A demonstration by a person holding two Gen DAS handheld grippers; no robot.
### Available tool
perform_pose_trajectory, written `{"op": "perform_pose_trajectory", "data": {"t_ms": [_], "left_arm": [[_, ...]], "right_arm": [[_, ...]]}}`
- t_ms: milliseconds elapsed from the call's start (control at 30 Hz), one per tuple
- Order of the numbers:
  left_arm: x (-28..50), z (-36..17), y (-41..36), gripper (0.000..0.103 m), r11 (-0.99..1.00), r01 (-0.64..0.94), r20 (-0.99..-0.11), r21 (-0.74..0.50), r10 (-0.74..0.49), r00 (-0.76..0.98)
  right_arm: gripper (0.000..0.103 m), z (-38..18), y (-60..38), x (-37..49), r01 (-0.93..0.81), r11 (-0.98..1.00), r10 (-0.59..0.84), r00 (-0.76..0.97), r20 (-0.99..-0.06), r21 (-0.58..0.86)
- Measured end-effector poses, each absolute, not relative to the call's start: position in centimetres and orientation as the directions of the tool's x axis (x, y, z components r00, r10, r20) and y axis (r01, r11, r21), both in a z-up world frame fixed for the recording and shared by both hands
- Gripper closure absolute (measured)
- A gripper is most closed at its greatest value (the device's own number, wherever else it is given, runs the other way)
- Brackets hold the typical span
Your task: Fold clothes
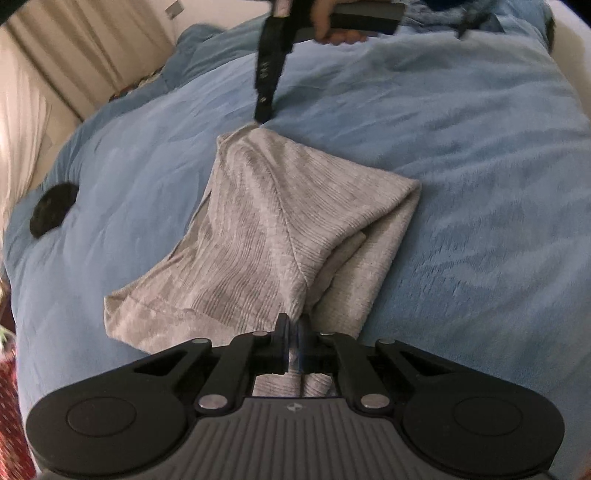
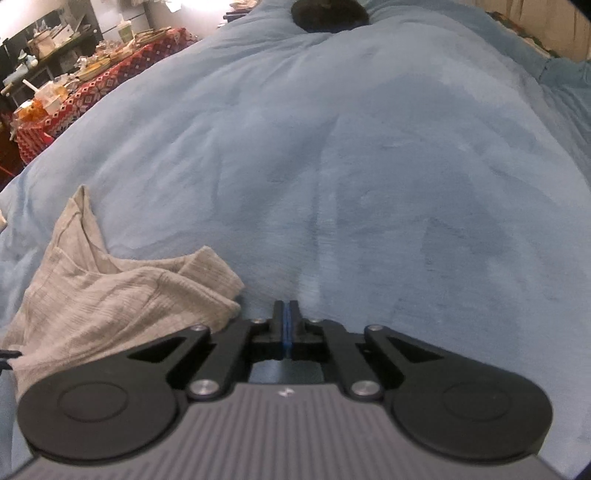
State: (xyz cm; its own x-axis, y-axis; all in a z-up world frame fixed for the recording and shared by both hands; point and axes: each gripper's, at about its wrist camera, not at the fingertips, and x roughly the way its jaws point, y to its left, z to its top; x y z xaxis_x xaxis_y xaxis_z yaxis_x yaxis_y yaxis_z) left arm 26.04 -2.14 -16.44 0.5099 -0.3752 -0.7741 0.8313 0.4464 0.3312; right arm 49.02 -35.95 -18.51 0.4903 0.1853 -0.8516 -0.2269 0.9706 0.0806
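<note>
A grey ribbed garment (image 1: 280, 229) lies loosely folded on a blue blanket (image 1: 461, 166). My left gripper (image 1: 293, 325) is shut on its near edge, and cloth bunches between the pads and hangs below them. In the left wrist view my right gripper (image 1: 263, 116) points down, its tips just past the garment's far corner. In the right wrist view my right gripper (image 2: 286, 314) is shut, blue pads together, with nothing between them. Its tips rest on the blanket (image 2: 369, 166), beside the garment (image 2: 122, 295) on its left.
A round black object (image 1: 53, 210) (image 2: 328, 14) sits on the blanket near its edge. A person's hand (image 1: 332, 26) holds the right gripper's handle. A cluttered table with a red patterned cloth (image 2: 92, 85) stands beside the bed. Pale curtains (image 1: 74, 55) hang behind.
</note>
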Motion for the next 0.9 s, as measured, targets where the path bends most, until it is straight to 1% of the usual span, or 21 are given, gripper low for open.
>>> {"op": "perform_pose_trajectory", "data": {"t_ms": [33, 200, 467, 567, 633, 667, 700, 800, 833, 867, 900], "left_arm": [[26.0, -16.3, -2.1, 0.098, 0.457, 0.830, -0.780, 0.320, -0.370, 0.505], [25.6, -15.3, -2.1, 0.094, 0.481, 0.825, -0.798, 0.298, -0.349, 0.492], [24.8, -14.8, -1.8, 0.094, 0.489, 0.822, -0.811, 0.292, -0.329, 0.484], [24.5, -14.6, -1.4, 0.094, 0.498, 0.816, -0.811, 0.291, -0.323, 0.487], [24.4, -14.4, -1.1, 0.093, 0.518, 0.812, -0.815, 0.268, -0.328, 0.478], [24.3, -14.3, -0.8, 0.092, 0.529, 0.810, -0.817, 0.253, -0.332, 0.472], [24.3, -14.1, -0.5, 0.088, 0.541, 0.807, -0.818, 0.237, -0.338, 0.466], [24.8, -13.4, 1.1, 0.087, 0.590, 0.789, -0.820, 0.173, -0.358, 0.447], [25.0, -13.2, 1.7, 0.090, 0.606, 0.780, -0.820, 0.152, -0.363, 0.442], [25.3, -13.1, 2.2, 0.091, 0.623, 0.769, -0.819, 0.144, -0.361, 0.446], [25.5, -12.9, 2.8, 0.091, 0.639, 0.757, -0.818, 0.137, -0.358, 0.450]], "right_arm": [[0.101, -18.3, -35.9, 48.7, -0.231, 0.970, 0.182, 0.490, -0.852, 0.075], [0.099, -16.3, -35.5, 46.6, -0.257, 0.966, 0.167, 0.494, -0.853, 0.041], [0.090, -13.2, -33.8, 41.6, -0.280, 0.959, 0.184, 0.505, -0.843, 0.041], [0.080, -12.5, -32.6, 39.2, -0.283, 0.958, 0.188, 0.506, -0.842, 0.043], [0.067, -12.3, -31.7, 37.7, -0.277, 0.960, 0.186, 0.511, -0.839, 0.044], [0.065, -12.3, -31.2, 37.0, -0.279, 0.959, 0.188, 0.509, -0.840, 0.045], [0.062, -12.4, -30.7, 36.2, -0.281, 0.959, 0.189, 0.509, -0.840, 0.045], [0.063, -12.7, -28.9, 33.6, -0.314, 0.949, 0.206, 0.517, -0.831, 0.039], [0.068, -12.9, -28.2, 32.9, -0.333, 0.942, 0.215, 0.519, -0.827, 0.036], [0.075, -13.1, -27.5, 32.2, -0.351, 0.936, 0.224, 0.522, -0.823, 0.032], [0.085, -13.3, -26.8, 31.5, -0.365, 0.930, 0.233, 0.524, -0.819, 0.030]]}}
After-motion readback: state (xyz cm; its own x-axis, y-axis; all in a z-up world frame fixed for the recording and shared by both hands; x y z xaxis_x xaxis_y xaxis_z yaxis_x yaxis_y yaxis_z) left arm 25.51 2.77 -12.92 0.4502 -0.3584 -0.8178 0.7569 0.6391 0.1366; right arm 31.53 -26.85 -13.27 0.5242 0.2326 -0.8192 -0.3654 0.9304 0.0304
